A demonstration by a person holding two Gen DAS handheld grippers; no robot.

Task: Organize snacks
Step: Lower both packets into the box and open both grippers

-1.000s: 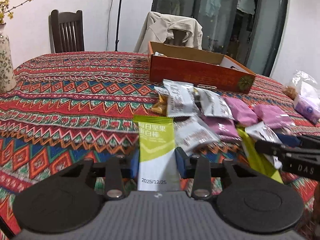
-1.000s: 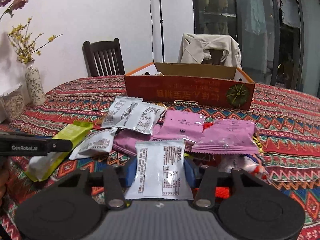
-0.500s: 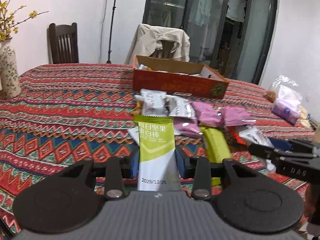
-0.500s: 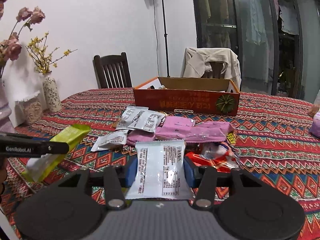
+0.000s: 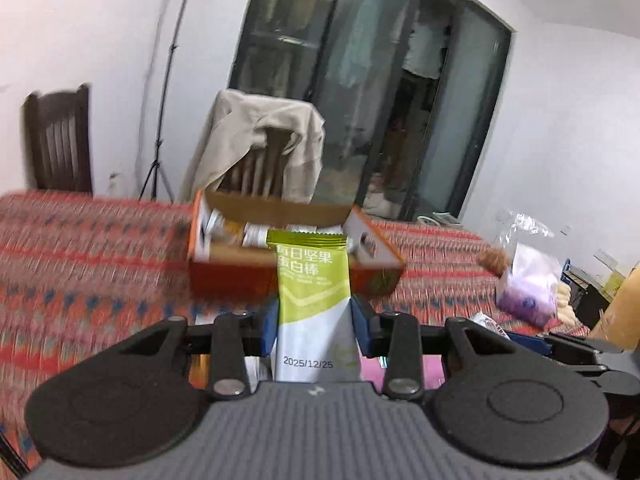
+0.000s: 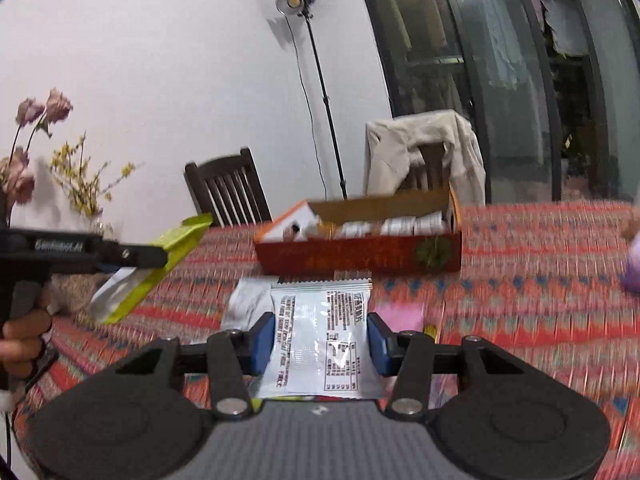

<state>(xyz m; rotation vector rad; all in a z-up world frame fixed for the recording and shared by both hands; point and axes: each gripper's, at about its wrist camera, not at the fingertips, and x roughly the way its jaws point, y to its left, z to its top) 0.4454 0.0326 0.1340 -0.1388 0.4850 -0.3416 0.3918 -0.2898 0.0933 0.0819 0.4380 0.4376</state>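
Left tongs (image 5: pixel 314 322) clamped on a slim green-and-white snack bar wrapper (image 5: pixel 314 304), glossy film with a crimped, saw-toothed top edge and a printed date near the bottom; blue pads pressed flat against both long edges. Held above the counter (image 5: pixel 80 240), its top edge overlapping the near wall of the orange cardboard box (image 5: pixel 224 276) in the left wrist view. Seen from the right wrist view as well, tilted, with the clear end hanging down past a dark finger, a hand (image 6: pixel 20 340) wrapped round the grip below.

Right tongs (image 6: pixel 320 338) clamped on a white plastic packet (image 6: pixel 324 340), rectangular, shiny, covered in fine black print, with a serrated seal along the top. Lifted off the counter too, short of the box.

Box shallow and open-topped, raw brown card inside, several pale packets lying in it. Counter draped in a woven cloth of red, blue and orange diamonds, blurred. Pink pouch (image 6: pixel 400 316) and another pale packet (image 6: pixel 248 300) lying on the cloth below the right tongs. Beige jacket (image 5: pixel 256 140) slumped over a slatted chair behind the box.
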